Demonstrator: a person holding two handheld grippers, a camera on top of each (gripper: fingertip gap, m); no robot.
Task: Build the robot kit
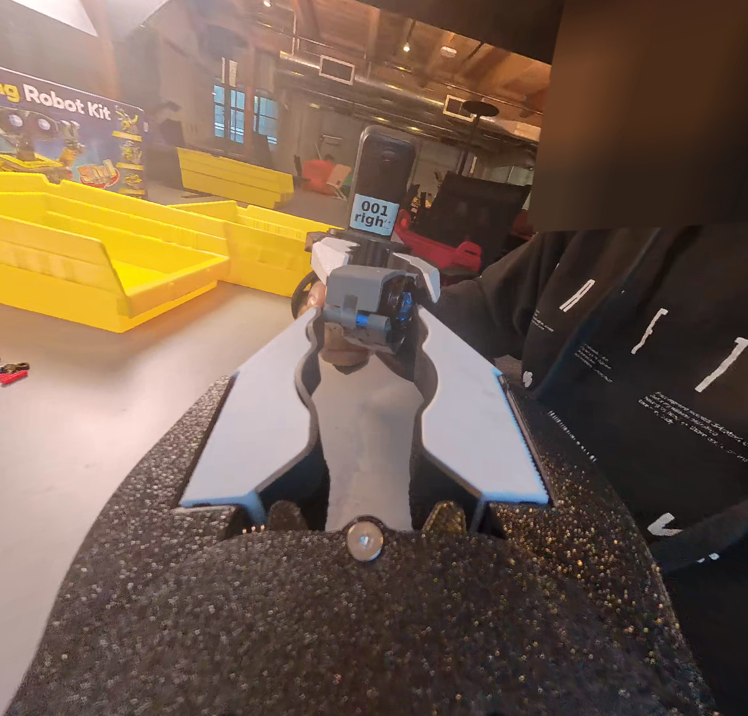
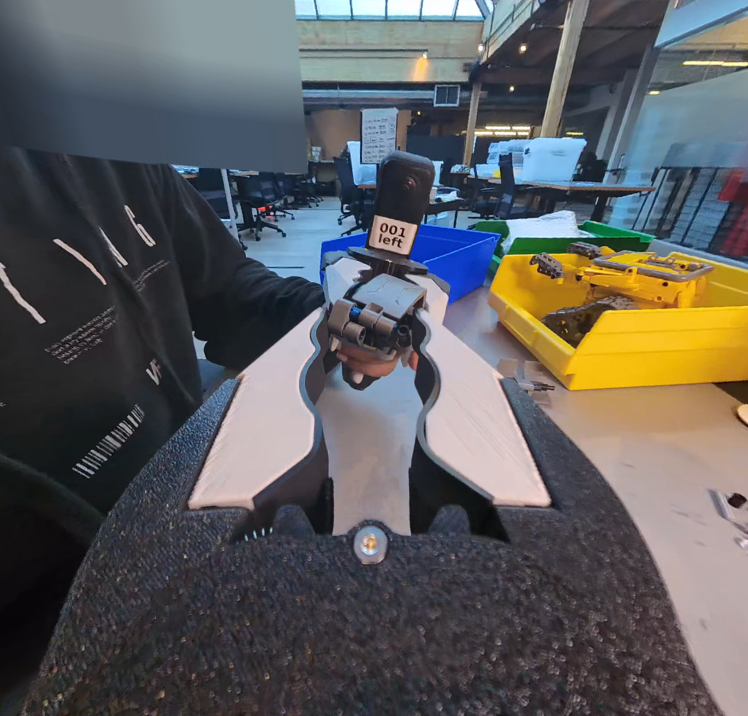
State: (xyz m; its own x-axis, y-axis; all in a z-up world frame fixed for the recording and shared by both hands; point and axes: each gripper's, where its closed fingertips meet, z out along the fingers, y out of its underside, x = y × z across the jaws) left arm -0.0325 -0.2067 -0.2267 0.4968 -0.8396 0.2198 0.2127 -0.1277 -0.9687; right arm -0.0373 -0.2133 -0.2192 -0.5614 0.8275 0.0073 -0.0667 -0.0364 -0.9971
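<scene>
**Grey block assembly held between two facing claws**

The grey block assembly, a small lump of grey building pieces with blue pins and a dark round part on one side, hangs in the air above the table, right in front of the person's black printed sweatshirt. The left gripper has its fingers spread only as wide as the assembly, and their tips press on its two sides, so it looks clamped on it. The right gripper meets it from the opposite side in the same way, its tips also closed against the piece. The two claws point straight at each other, each carrying an upright black camera with a pale label. Part of a hand shows just under the assembly, around the far gripper's handle.

Farther out on the left gripper's side, empty yellow bins stand on the table before a colourful kit box, and a few red and black parts lie at the table edge. On the right gripper's side, a yellow bin holds a yellow and grey model, with a blue bin and a green bin behind it and small grey pieces loose just beside it.
</scene>
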